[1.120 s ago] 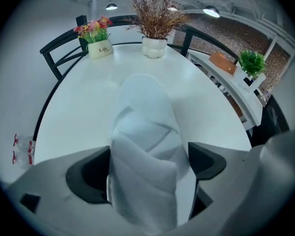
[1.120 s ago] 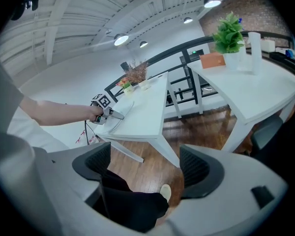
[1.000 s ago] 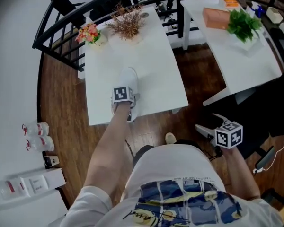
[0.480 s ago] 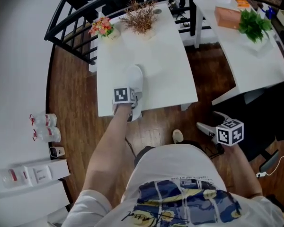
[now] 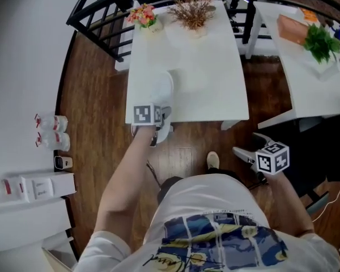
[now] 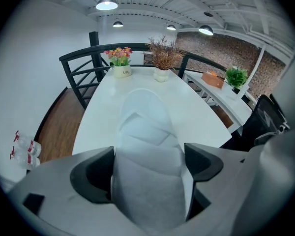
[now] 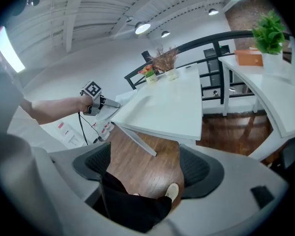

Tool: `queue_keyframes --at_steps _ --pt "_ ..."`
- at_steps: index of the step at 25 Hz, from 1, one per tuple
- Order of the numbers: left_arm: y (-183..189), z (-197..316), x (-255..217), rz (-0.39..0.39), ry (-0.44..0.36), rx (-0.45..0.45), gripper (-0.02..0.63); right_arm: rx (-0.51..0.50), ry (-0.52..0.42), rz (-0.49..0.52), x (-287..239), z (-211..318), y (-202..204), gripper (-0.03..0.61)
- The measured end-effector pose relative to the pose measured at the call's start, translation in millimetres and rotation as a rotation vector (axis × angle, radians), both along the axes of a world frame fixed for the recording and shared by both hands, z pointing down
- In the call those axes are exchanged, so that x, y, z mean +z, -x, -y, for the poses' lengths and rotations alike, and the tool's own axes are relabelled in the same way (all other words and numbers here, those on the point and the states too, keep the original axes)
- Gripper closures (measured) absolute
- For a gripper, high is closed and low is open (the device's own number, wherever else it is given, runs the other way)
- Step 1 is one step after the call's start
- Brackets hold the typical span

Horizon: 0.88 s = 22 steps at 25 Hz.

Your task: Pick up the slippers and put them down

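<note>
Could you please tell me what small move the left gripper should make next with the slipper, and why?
Probably lift straight up, clear of the white table. The left gripper is shut on the rear of the white slipper, whose toe reaches low over the tabletop near its edge, so carrying it sideways now might drag it. The right gripper is open and empty over the floor.
</note>
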State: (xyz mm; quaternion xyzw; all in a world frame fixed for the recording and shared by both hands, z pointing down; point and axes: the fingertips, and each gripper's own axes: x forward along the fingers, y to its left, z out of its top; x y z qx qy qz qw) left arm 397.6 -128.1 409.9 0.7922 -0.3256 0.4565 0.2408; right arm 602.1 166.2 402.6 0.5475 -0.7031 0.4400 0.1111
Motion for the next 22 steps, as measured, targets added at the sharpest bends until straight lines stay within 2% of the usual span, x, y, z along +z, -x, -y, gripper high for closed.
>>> queue_keyframes --at_steps 3,6,13,22 --pt "33 0 -9 -0.02 -0.019 -0.02 0.176 -0.054 0.0 -0.011 2 14 27 0.12" --pt "82 -3 -21 -0.044 -0.028 -0.057 0.176 -0.104 -0.003 -0.023 -6 29 69 0.12" --pt "230 -15 -44 -0.09 -0.047 -0.205 0.176 -0.275 -0.03 -0.064 -37 62 182 0.12" --pt "433 -41 -29 -0.127 -0.055 -0.373 0.178 -0.451 -0.023 -0.106 -40 74 362 0.12"
